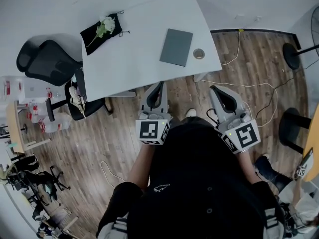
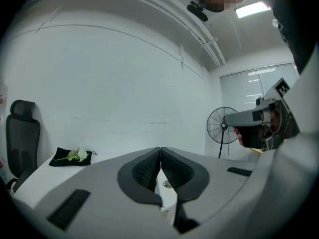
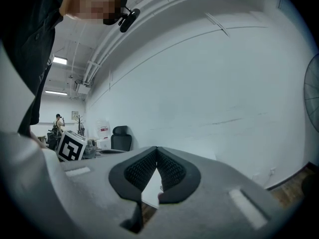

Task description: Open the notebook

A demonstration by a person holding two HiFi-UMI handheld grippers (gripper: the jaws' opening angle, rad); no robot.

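White and mostly bare, the tabletop [image 1: 134, 59] carries the grey notebook [image 1: 176, 47], which lies shut in its right half, close to the right edge and about midway between the near and far edges. Its long axis runs near to far, tipped slightly to the right at the far end. No view shows on which side the spine is. A black cloth [image 1: 102, 31] with a white flower [image 1: 104, 26] sits well apart at the far left corner.

The left gripper [image 1: 160, 84] is held with its tips about at the near edge, and the notebook lies straight ahead of it and a little to its right. The right gripper [image 1: 214, 87] hangs past the near right corner, over the floor, so the notebook lies ahead and to its left. The left looks the nearer of the two.

Each gripper's own view shows its jaws pressed together at the tips, the left [image 2: 160, 151] and the right [image 3: 156, 151] alike, with nothing between them.

A small round disc [image 1: 199, 54] rests just beside the notebook's right edge, and a reach from the right would have to clear it.
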